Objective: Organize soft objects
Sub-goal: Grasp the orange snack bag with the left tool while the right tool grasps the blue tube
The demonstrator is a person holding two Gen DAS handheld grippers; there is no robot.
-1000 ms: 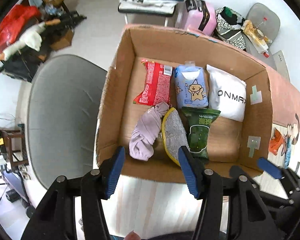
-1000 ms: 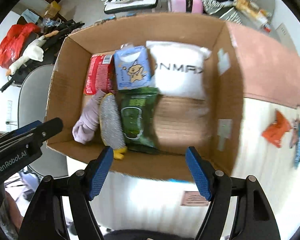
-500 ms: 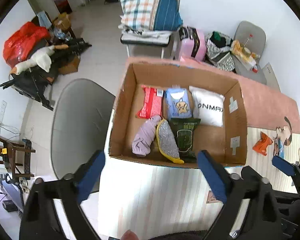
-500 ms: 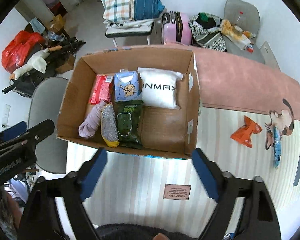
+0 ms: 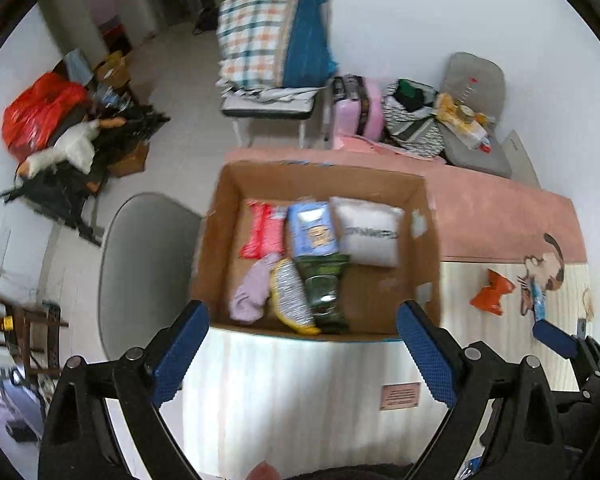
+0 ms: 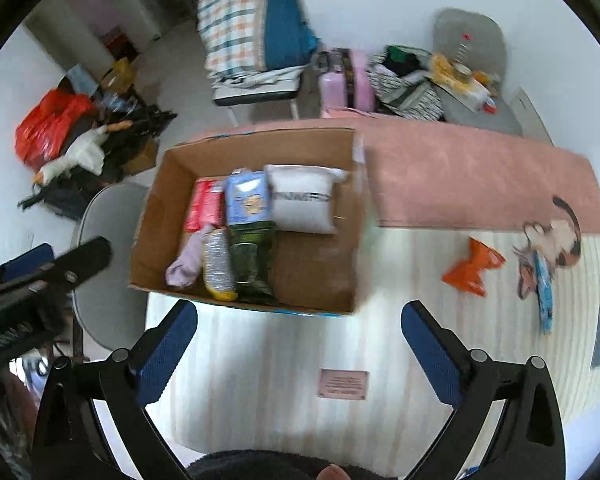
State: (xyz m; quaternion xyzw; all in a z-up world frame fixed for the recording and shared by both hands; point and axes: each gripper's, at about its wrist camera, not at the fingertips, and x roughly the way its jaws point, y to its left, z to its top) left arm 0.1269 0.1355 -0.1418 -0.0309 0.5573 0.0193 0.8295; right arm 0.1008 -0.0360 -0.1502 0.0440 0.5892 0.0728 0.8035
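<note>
A cardboard box [image 5: 212,264] [image 6: 148,240] stands on the table. In it lie a red packet [image 5: 262,230], a blue pack [image 5: 312,230], a white pouch [image 5: 366,230], a lilac cloth [image 5: 250,294], a silver-and-yellow scrubber [image 5: 292,298] and a green pack [image 5: 326,292]. An orange packet [image 5: 492,290] [image 6: 472,266] and a blue wrapper [image 6: 544,292] lie on the table right of the box. My left gripper [image 5: 302,352] and right gripper [image 6: 300,344] hang open and empty, well above the table in front of the box.
The table has a pink mat [image 6: 480,176] at the back and a striped cloth [image 6: 280,368] in front. A grey chair [image 5: 144,268] stands left of the box. A bench with folded blankets [image 5: 268,52], a pink suitcase [image 5: 358,110] and floor clutter lie beyond.
Both grippers have pulled up and back from the box and opened wider. The box now looks smaller and farther away. Its contents have not moved.
</note>
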